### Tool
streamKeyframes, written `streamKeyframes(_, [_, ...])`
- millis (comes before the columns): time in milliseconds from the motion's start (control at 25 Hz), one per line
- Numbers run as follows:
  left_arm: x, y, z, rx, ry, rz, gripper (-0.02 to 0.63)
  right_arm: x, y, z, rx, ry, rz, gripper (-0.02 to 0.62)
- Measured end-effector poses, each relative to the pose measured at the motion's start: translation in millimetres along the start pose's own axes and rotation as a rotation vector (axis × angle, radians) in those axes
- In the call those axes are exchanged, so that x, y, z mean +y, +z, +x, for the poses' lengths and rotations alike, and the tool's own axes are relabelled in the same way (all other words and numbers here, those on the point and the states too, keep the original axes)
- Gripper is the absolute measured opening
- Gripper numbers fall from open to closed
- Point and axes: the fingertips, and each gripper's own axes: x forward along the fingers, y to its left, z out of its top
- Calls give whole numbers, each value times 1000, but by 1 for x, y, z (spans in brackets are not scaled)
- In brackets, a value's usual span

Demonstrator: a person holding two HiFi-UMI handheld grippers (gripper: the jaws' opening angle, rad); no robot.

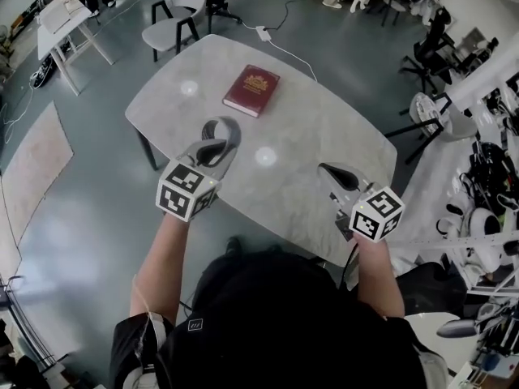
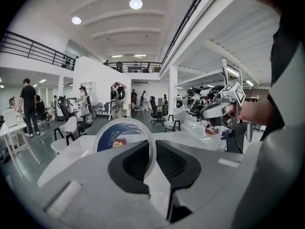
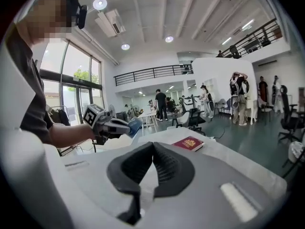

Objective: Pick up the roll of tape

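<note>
The roll of tape [image 1: 233,136] is a thin clear ring with a blue inner face, lifted off the light oval table [image 1: 324,120]. My left gripper [image 1: 212,146] is shut on its wall. In the left gripper view the ring [image 2: 119,137] stands upright, its right edge pinched where the left gripper [image 2: 152,149] closes. My right gripper [image 1: 326,170] hovers over the table's near right edge, shut with nothing in it. In the right gripper view the right gripper [image 3: 153,146] has its tips together, and the left gripper [image 3: 114,125] with the tape [image 3: 135,126] is off to the left.
A dark red book [image 1: 251,90] lies on the table's far side, also seen as the book [image 3: 189,143]. Chairs [image 1: 174,19] and a white side table [image 1: 65,19] stand beyond. Racks of equipment [image 1: 478,177] crowd the right. A cable and adapter [image 1: 263,32] lie on the floor.
</note>
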Motion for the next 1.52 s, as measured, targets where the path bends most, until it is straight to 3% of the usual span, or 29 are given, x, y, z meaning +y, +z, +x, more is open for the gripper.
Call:
streamKeyframes(160, [-14,33,8,-88,34,-35,52,-31,26,-33,-110,-76,-22,3])
streamKeyframes(280, [-21,51,11,-145,42,-76,52,-37,40,-47,-191,-79,-5,3])
streamKeyframes(520, [-29,76,11,-200,55,-49,52,-49,57,-74,-296,-147,-42,3])
streamKeyframes(800, [-28,78,8,-208,76,-44,52,-58,59,-82,-315,-186,-44,2])
streamKeyframes(1520, [-24,72,-4,-202,92,-57,52,-41,56,-69,-290,-142,-45,1])
